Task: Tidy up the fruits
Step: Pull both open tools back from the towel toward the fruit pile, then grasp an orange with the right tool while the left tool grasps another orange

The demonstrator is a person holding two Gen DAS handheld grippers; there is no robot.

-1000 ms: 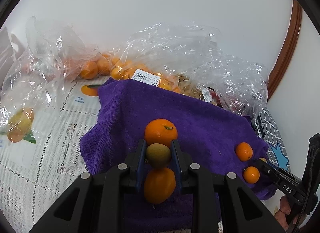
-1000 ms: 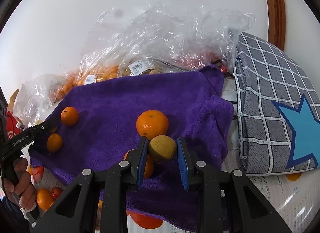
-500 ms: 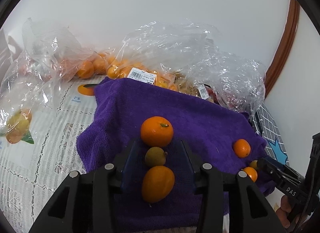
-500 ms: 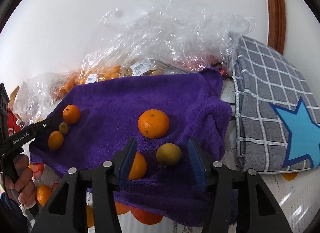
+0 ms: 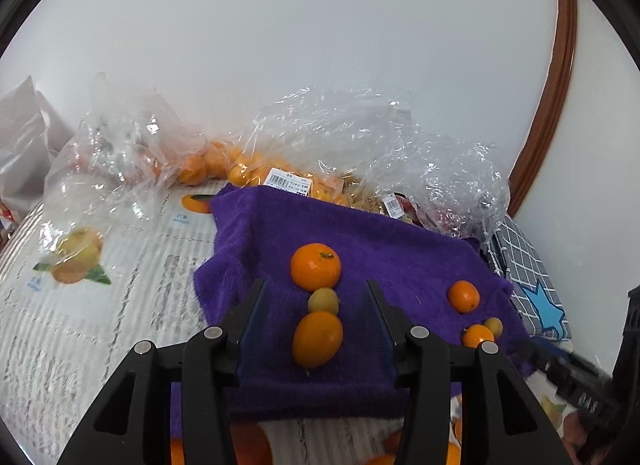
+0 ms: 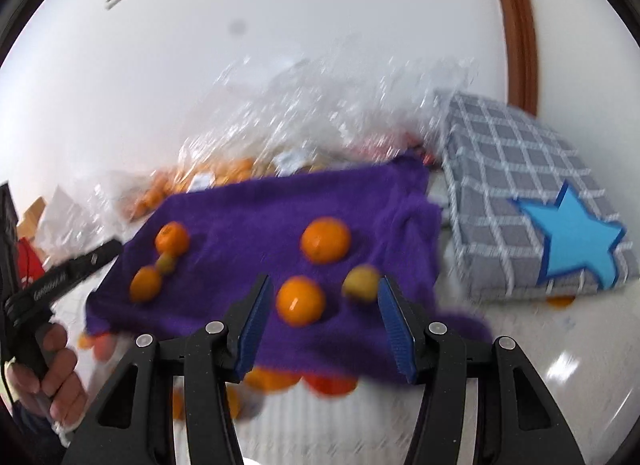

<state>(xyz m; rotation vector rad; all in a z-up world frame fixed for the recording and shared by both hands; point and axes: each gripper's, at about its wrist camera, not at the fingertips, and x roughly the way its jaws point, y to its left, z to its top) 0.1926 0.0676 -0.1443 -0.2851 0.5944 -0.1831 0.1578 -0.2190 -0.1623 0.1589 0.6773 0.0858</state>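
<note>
Two grippers, left gripper (image 5: pixel 314 307) and right gripper (image 6: pixel 324 303), both spread wide and empty, above a purple towel (image 5: pixel 384 241). Three fruits line up there: orange (image 5: pixel 316 266), greenish fruit (image 5: pixel 323 300), oval orange (image 5: pixel 317 339). Right view motion-blurred; bagged fruit (image 5: pixel 240 173) partly obscured by plastic.

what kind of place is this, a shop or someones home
Most likely a home, a table set against a white wall. Clear plastic bags of fruit with price labels look like unpacked shopping, a purple towel is spread as a work mat, and a checked cushion with a blue star lies beside it.
</note>
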